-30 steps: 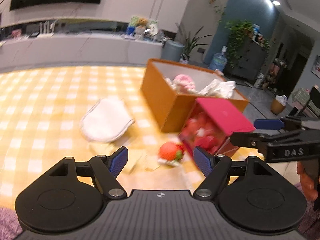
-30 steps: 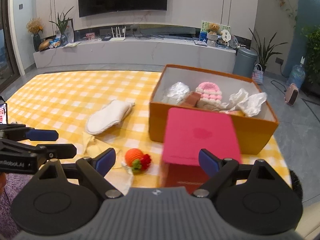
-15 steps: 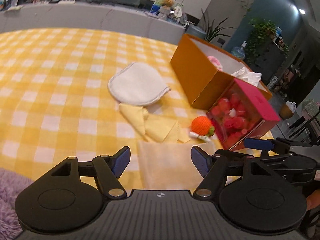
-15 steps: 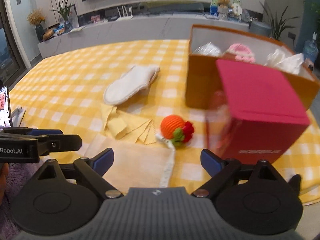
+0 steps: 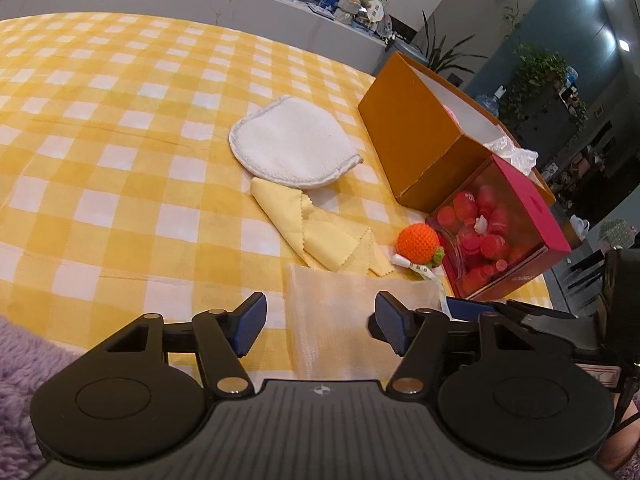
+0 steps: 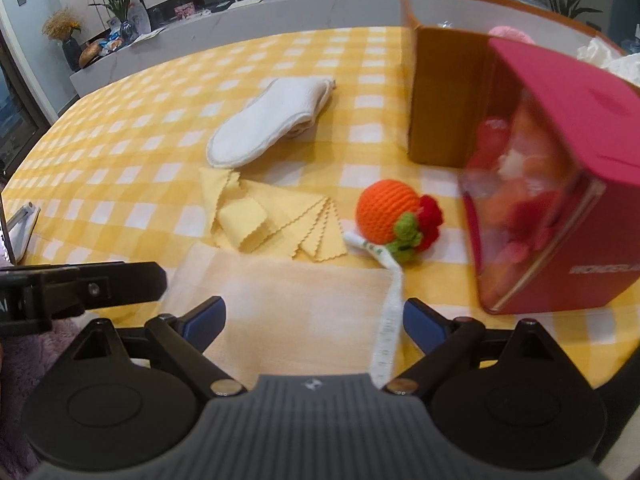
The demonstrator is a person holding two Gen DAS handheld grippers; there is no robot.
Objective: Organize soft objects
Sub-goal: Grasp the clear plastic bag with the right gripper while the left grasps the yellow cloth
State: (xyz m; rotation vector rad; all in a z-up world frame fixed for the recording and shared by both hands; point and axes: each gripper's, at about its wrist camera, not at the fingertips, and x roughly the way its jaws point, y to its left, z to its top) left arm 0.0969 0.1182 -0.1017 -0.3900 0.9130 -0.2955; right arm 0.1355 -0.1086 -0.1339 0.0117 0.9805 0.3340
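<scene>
A pale yellow gauze cloth (image 5: pixel 344 320) (image 6: pixel 288 304) lies flat at the table's near edge. My left gripper (image 5: pixel 320 324) hovers just over its left part; its jaws are closing, and the pads do not press on anything. My right gripper (image 6: pixel 314 322) stands open over the same cloth. Beyond it lie a folded yellow zigzag-edged cloth (image 5: pixel 316 232) (image 6: pixel 272 220), a white towel pad (image 5: pixel 294 152) (image 6: pixel 272 120) and an orange crochet ball (image 5: pixel 418 242) (image 6: pixel 386 212) with a white tape (image 6: pixel 390 308). An open orange box (image 5: pixel 416 140) (image 6: pixel 444 92) holds soft items.
A pink box with a clear window (image 5: pixel 500 236) (image 6: pixel 560 184) stands against the orange box, right of the ball. Purple fuzzy fabric (image 5: pixel 24 360) is at the near left. A phone-like object (image 6: pixel 20 228) lies at the table's left edge. A grey counter runs behind the table.
Both grippers have sunk toward the table's near edge, bringing the gauze cloth in under their fingers. The left jaws have narrowed somewhat.
</scene>
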